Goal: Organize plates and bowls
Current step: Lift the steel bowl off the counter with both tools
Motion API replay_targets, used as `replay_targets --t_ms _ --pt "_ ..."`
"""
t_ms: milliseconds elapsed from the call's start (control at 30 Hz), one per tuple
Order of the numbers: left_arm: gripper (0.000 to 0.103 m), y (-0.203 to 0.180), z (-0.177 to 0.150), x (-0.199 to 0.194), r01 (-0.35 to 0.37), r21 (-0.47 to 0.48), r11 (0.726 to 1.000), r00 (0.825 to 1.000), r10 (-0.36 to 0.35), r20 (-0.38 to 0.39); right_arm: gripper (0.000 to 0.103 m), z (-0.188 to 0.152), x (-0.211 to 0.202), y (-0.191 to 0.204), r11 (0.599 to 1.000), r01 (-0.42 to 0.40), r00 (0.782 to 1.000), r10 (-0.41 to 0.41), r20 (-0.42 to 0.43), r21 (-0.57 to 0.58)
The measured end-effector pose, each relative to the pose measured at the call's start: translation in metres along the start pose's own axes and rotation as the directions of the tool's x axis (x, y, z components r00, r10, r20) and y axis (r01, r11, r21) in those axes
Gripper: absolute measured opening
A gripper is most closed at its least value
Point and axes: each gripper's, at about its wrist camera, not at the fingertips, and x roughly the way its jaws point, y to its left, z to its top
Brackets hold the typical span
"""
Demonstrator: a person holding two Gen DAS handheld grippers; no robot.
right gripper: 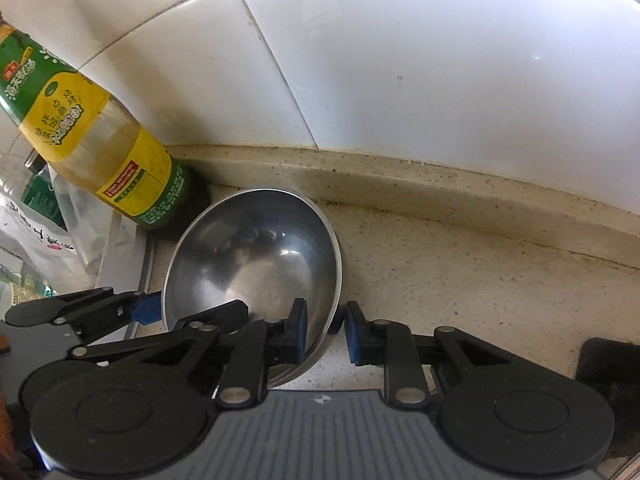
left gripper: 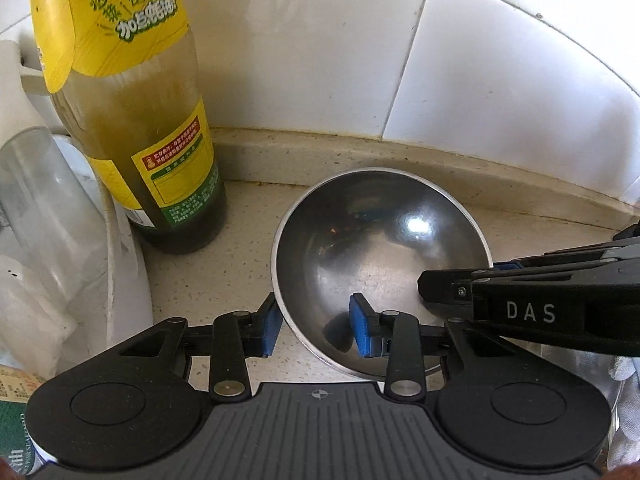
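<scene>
Tongs on both sides clamp the steel bowl [left gripper: 380,248]: left tongs [left gripper: 316,330] on its near-left rim, right tongs [right gripper: 325,332] near-right. Next, probably lift it level off the counter [right gripper: 460,280], clear of the bottle [left gripper: 132,120].

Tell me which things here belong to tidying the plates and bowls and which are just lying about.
Part of the job:
- steel bowl on the counter
- left tool, shut across the bowl's rim
- right tool, shut across the rim on the other side

Just lying about:
- yellow-labelled bottle by the tiled wall
- clear plastic bag left of the bottle
</scene>
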Motion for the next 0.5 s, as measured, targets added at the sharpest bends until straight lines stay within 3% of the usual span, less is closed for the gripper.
replay_targets --t_ms 500 --pt "0.045 -0.009 0.006 -0.03 0.013 0.023 1.0 0.998 -0.014 0.059 0.035 -0.004 -0.024 0.002 1.0 -0.007 0.998 0.006 0.058 0.015"
